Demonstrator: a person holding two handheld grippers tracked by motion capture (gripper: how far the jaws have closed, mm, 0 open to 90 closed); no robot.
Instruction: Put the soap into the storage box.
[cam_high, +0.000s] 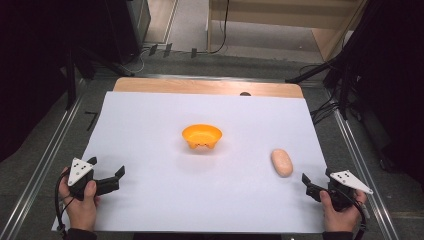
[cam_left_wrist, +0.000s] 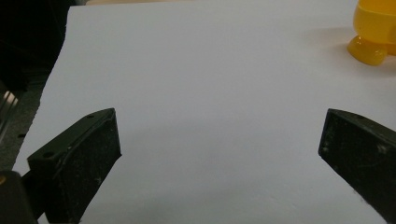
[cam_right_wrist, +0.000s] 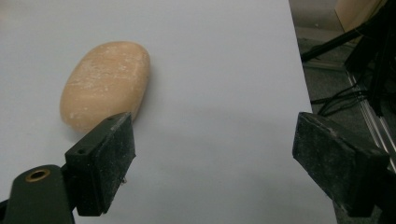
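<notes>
An orange bowl (cam_high: 202, 136) with small feet stands upright near the middle of the white sheet (cam_high: 150, 125). A tan oval bun-like lump (cam_high: 282, 162) lies to its right. My left gripper (cam_high: 106, 167) rests at the sheet's near left, held by a hand, open with nothing between its jaws. In the left gripper view the gripper (cam_left_wrist: 219, 126) faces bare sheet, with the bowl (cam_left_wrist: 376, 28) far off at the upper right. My right gripper (cam_high: 316, 176) is at the near right, open, a little short of the lump. In the right gripper view the lump (cam_right_wrist: 105, 81) lies just beyond the left jaw of the gripper (cam_right_wrist: 212, 130).
The sheet covers a wooden table (cam_high: 200, 86) whose far edge shows. Metal rails (cam_high: 45, 160) run along both sides. Black stand legs and cables (cam_high: 340, 95) crowd the floor at the right, past the sheet's edge (cam_right_wrist: 299, 70).
</notes>
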